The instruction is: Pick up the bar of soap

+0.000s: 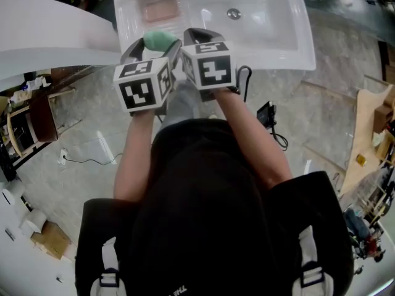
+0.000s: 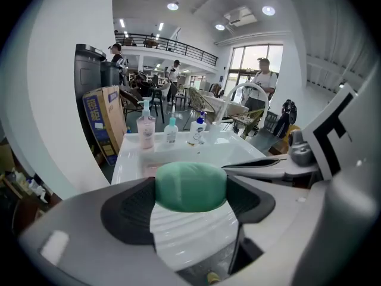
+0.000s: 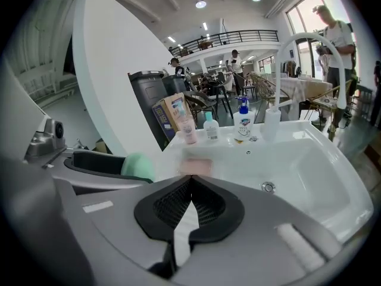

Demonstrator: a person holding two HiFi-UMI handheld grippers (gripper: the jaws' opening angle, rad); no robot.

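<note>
The white sink (image 1: 290,36) fills the top of my head view, and its curved white faucet (image 3: 309,46) rises at the back rim. I hold both grippers side by side over the sink's near edge, their marker cubes almost touching. My left gripper (image 2: 190,188) pinches the green bar of soap (image 2: 190,183) between its two dark pads, one pad on each end, with the bar raised above the sink's front rim. My right gripper (image 3: 190,180) has its jaws pressed together with nothing between them, just to the right of the soap. Three bottles stand in a row on the back rim: a pink bottle (image 2: 146,130), a teal-capped bottle (image 2: 171,131) and a white bottle with a blue label (image 2: 198,130). A pink block (image 1: 160,9) lies flat in the sink's left recess, well apart from the soap. The drain (image 1: 233,13) sits in the basin floor
</note>
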